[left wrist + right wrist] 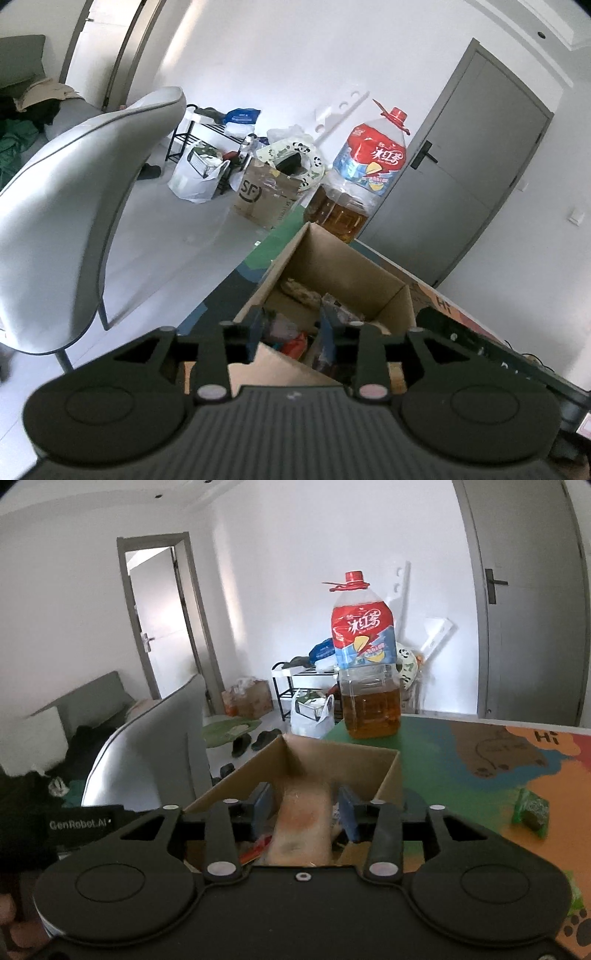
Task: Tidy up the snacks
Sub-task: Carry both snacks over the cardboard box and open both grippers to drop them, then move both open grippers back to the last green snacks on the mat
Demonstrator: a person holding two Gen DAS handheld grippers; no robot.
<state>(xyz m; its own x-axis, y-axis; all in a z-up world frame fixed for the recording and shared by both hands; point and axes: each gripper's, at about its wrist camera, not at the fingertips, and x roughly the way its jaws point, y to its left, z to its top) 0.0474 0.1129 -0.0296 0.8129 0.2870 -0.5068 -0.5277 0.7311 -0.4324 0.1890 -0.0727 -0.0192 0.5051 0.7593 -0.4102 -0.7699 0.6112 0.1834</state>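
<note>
The cardboard box [384,775] sits open on the colourful mat [480,749], near the mat's left edge, and holds the snacks: a brownish packet [301,290] lies against its far inner wall, with darker wrappers and a red packet [295,345] heaped nearer the camera.

Over the box's near side, the right gripper [306,808] has its blue fingertips [349,812] parted, and a pale, orange-tinted packet [303,823] lies lengthwise in the gap. It is blurred; the pads do not appear to press on it, so it reads as let go, though a light touch on either side cannot be excluded.

The left gripper [291,328] likewise stands over the box from the near edge, its jaws apart by a modest gap. Nothing is pinched between them; the box's contents simply show through the gap below.

One green-wrapped snack [532,812] lies out on the orange part of the mat, well apart from the box to its right.

Behind the box, at the mat's far side, stands a large bottle [365,664] with a red cap, red-and-blue label and amber liquid in its lower part. A grey chair [74,206] stands beside the table on the left, and beyond it on the floor are a second carton [266,199] and a white bag [195,177].
</note>
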